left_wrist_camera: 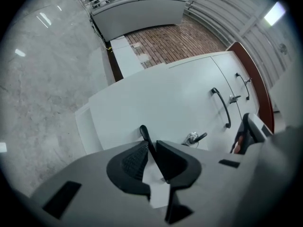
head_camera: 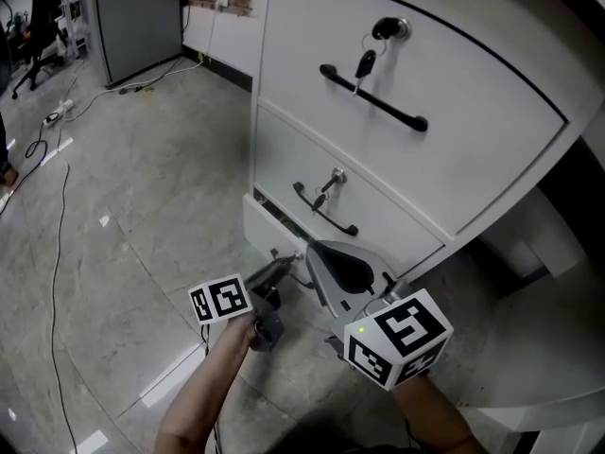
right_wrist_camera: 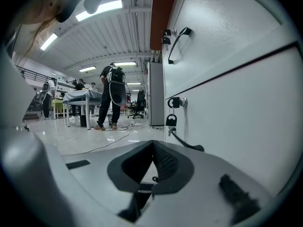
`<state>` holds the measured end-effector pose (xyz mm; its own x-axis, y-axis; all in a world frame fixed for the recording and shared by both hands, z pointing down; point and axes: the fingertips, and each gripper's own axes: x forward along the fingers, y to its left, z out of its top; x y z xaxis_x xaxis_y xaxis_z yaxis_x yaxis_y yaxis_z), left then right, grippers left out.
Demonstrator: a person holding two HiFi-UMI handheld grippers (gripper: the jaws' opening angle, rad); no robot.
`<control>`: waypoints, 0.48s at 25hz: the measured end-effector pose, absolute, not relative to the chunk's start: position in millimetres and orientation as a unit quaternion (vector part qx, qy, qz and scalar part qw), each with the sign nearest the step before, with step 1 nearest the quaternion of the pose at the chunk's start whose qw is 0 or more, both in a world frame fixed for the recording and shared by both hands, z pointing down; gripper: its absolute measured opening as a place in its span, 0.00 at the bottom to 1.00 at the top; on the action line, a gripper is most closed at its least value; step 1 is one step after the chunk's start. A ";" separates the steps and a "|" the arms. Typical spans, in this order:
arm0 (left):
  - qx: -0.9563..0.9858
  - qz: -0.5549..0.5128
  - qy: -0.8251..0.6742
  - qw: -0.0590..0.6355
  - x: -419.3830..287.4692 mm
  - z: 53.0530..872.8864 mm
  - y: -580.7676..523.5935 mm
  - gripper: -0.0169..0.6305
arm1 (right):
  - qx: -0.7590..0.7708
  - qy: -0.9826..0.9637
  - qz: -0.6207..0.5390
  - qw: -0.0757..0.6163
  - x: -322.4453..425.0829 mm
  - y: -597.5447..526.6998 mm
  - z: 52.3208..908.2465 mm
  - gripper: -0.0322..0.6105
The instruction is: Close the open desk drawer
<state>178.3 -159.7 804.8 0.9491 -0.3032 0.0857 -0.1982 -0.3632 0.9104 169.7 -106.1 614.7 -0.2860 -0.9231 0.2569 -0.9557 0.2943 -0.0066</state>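
Observation:
A white cabinet (head_camera: pixel 492 130) has three drawers with black handles. The bottom drawer (head_camera: pixel 267 227) stands slightly out from the front. My left gripper (head_camera: pixel 288 265) is at that drawer. In the left gripper view it (left_wrist_camera: pixel 150 145) is shut on the drawer's thin black handle (left_wrist_camera: pixel 143 132), with a key (left_wrist_camera: pixel 195 137) just beyond. My right gripper (head_camera: pixel 317 252) hangs beside it near the drawer front. In the right gripper view its tips (right_wrist_camera: pixel 153 150) meet with nothing between them, next to a lock with a hanging key (right_wrist_camera: pixel 171 120).
The middle drawer's handle (head_camera: pixel 324 214) and the top drawer's handle (head_camera: pixel 373 97) sit above, each with a key. Cables (head_camera: pixel 57 216) trail over the grey floor on the left. A person (right_wrist_camera: pixel 112 96) stands far off by a table. A white desk leg (head_camera: pixel 548 235) is at right.

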 end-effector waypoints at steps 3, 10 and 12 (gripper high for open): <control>0.824 -0.048 -0.151 0.544 187.7 804.2 -162.9 0.13 | 0.595 -0.793 0.079 0.102 176.6 -104.3 613.7 0.06; 0.823 -0.048 -0.156 0.544 205.3 805.0 -170.9 0.13 | 0.603 -0.787 0.088 0.097 187.5 -101.1 621.0 0.06; 0.823 -0.046 -0.156 0.545 207.5 805.2 -171.9 0.13 | 0.604 -0.786 0.090 0.098 188.3 -100.6 622.4 0.06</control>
